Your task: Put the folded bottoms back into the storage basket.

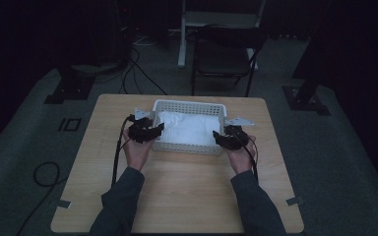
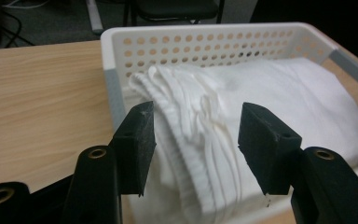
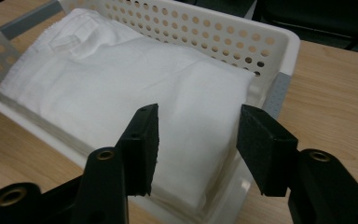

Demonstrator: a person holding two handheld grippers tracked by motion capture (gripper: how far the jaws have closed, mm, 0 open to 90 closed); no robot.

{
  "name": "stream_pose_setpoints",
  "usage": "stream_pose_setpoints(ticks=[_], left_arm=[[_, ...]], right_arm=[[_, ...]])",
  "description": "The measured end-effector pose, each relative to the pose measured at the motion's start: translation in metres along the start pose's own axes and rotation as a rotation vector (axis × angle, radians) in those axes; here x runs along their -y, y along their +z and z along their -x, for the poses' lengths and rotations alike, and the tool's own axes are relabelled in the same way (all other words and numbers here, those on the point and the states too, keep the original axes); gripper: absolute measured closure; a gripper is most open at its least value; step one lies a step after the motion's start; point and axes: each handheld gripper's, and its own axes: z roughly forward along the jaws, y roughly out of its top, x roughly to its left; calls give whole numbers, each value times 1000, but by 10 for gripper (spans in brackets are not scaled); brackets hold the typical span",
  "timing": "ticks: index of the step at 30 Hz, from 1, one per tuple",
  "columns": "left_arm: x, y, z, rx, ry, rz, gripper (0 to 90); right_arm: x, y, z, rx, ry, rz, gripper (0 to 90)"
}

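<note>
A white perforated basket [image 1: 189,104] stands on the far half of the wooden table and holds a folded white cloth [image 1: 189,129]. My left gripper [image 1: 158,129] hovers at the basket's left near corner. Its jaws [image 2: 196,135] stand apart over the cloth's ribbed folded edge [image 2: 191,107], and the pads do not press on it. My right gripper [image 1: 217,136] is at the basket's right near corner. Its jaws [image 3: 198,135] are also apart, above the smooth end of the cloth [image 3: 121,79], inside the basket rim [image 3: 242,25].
The bare wooden table [image 1: 177,196] stretches between the basket and the person's forearms. Beyond the table stand a dark chair [image 1: 224,54] and a stand base, with cables [image 1: 138,69] on the grey floor.
</note>
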Motion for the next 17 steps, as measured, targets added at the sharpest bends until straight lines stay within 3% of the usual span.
stream_pose_setpoints(ticks=[6,11,14,17], left_arm=[[17,-14,2,-24,17,1,440],[29,-18,5,-41,34,0,432],[38,-20,5,-52,35,0,432],[41,-20,2,-49,10,-3,431]], right_arm=[[13,-12,3,13,5,7,500],[25,-17,13,21,42,6,500],[30,-18,18,28,54,-5,500],[32,-22,24,37,75,-1,499]])
